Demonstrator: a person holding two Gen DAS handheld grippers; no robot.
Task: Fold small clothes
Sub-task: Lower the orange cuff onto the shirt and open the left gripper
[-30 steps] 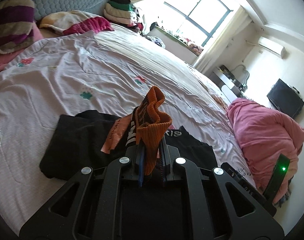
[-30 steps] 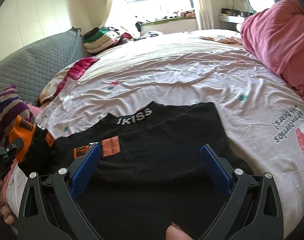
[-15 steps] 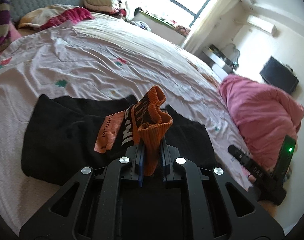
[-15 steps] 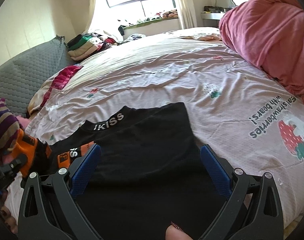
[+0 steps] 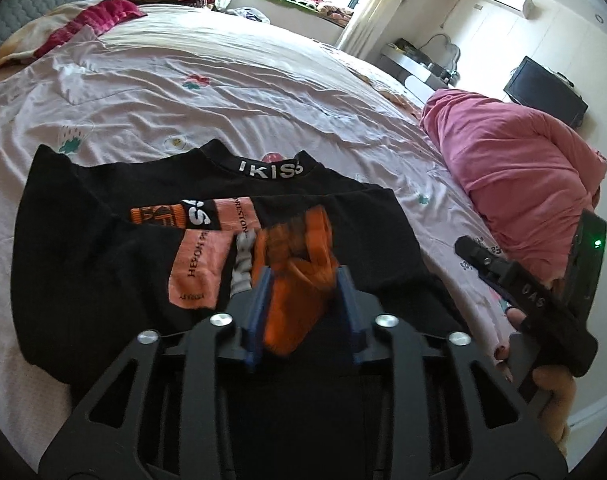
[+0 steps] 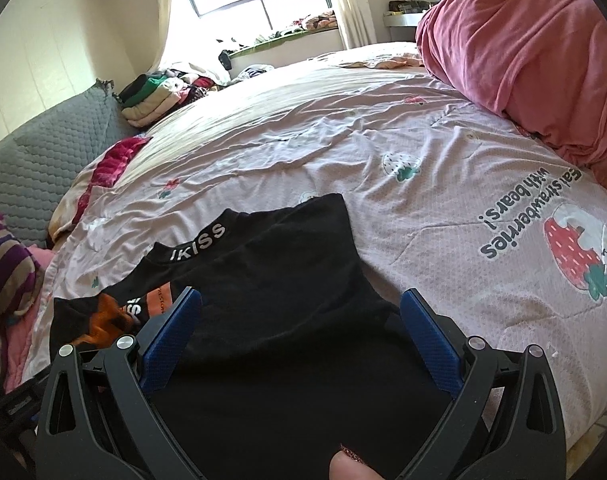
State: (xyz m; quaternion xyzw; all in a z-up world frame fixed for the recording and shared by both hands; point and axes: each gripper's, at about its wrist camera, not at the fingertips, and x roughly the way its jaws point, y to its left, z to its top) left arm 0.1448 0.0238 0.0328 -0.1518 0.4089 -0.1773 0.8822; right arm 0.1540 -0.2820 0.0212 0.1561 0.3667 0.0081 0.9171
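1. the black top [image 5: 103, 280] lies flat on the pink strawberry-print bed sheet [image 5: 223, 92], near the front edge of the bed, with its "ikiss" collar [image 5: 271, 169] at the far side, towards the window.
2. the left tool [image 5: 301, 292] has just been opening; its blue pads now stand apart either side of the orange cuff [image 5: 299, 280] of the sleeve, and the cuff sits loose between them, blurred, seemingly slipping free onto the chest of the top.
3. the right tool [image 6: 299, 328] stands wide apart over the right part of the top, gripping nothing; whether it touches the cloth i cannot tell.
4. risk, as i judge it: the ribbed cuff could catch on a pad as the left tool backs off and be dragged away, undoing the sleeve fold.
5. another risk: the cuff is bunched rather than flat, so it may spring up or roll off the chest, leaving a lump under the next fold.
6. the top lies close to the bed edge, so a tug towards the person could slide its hem off the mattress.
7. long axis: the top runs from hem near the tools to collar away from them, collar pointing towards the window; the folded sleeve with its orange and pink panels [image 5: 195, 268] lies across the chest, roughly crosswise to that axis.
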